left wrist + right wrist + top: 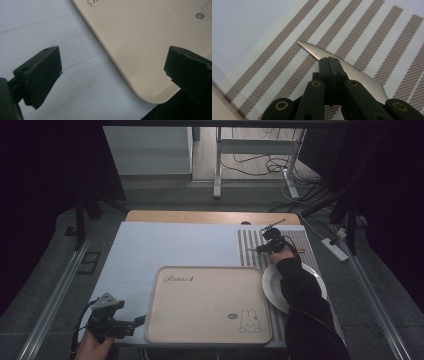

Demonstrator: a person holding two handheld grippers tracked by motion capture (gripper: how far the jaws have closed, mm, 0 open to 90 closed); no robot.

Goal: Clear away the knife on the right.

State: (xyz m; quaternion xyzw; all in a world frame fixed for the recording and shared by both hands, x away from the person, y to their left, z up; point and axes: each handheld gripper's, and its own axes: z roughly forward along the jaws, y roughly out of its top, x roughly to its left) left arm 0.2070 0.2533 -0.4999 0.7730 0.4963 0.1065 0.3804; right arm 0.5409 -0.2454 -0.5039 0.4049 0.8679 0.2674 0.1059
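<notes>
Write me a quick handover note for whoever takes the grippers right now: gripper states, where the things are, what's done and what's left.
Right gripper: shut on the knife, a serrated blade held over the striped placemat at the far right of the table.
Left gripper: open, holding nothing, at the near left corner of the beige tray.
White plate: on the placemat, right of the tray.
Done: knife gripped.
Left: probably to set the knife down by the plate or on the tray; which one can't be told.

From above we look forward over the tray [207, 305]; our left gripper view closely shares its near-left corner [150, 97].
</notes>
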